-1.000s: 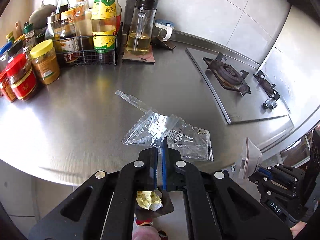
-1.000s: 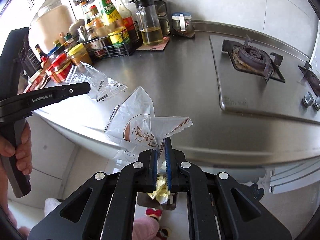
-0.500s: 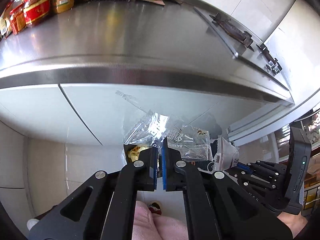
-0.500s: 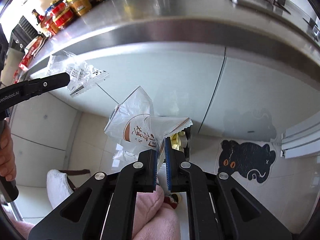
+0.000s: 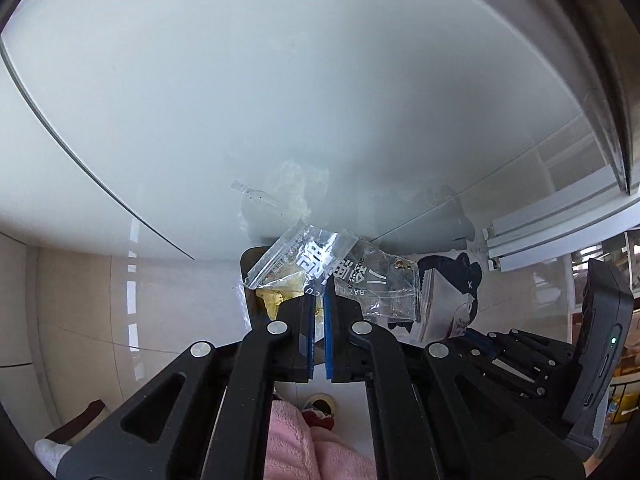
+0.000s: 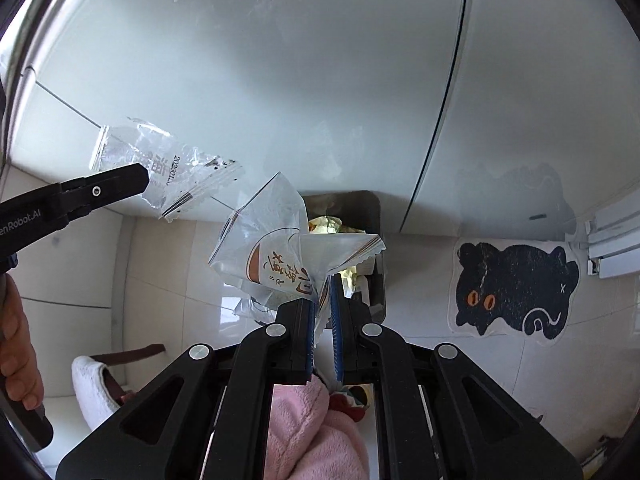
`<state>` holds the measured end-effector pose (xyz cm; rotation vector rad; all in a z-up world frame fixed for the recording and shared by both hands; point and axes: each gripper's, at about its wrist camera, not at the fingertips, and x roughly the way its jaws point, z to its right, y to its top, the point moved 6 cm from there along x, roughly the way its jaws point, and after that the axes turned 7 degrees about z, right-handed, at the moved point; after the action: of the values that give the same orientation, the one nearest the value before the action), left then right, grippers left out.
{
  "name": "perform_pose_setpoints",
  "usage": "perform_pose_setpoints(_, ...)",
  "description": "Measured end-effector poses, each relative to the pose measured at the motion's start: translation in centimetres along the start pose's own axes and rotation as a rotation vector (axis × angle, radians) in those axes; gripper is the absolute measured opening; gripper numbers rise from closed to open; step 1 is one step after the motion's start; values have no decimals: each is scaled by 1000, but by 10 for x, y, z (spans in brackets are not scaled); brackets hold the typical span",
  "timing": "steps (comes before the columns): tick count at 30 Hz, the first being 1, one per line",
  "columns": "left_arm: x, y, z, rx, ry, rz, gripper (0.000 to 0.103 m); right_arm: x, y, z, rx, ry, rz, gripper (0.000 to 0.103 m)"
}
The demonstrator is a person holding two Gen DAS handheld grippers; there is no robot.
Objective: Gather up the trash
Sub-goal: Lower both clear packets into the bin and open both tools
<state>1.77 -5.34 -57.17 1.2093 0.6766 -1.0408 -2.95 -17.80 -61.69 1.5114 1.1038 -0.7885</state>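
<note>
Change: both grippers are now hanging low before the white cabinet doors, over the trash bin; the steel counter and its jars, in view a second ago, are gone from both views.
Left gripper: its blue-padded jaws are clamping the lower edge of the clear zip bag, which is hanging above the near rim of the trash bin.
Right gripper: it is pinching the crumpled printed wrapper, directly above the trash bin's open mouth.
Clear zip bag: thin, glossy, transparent film with white lettering and dark crumbs inside; it is creasing around the pads.
Printed wrapper: translucent plastic with a serrated edge and brown characters, folding into peaks.
Trash bin: dark and square-cornered, holding yellowish scraps, standing against the cabinet doors.
Cat mat: flat, black, orange-eyed, lying right of the trash bin.
</note>
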Motion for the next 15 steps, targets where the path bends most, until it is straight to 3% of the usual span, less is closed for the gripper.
perform_pose_setpoints(7,57,-12,-16,-9,25,-51,2,54,-7,5,0,-13,-60,10)
perform_pose_setpoints(15,95,-16,-30,-27,20,-102,3,98,-11,10,8,-30,-116,12)
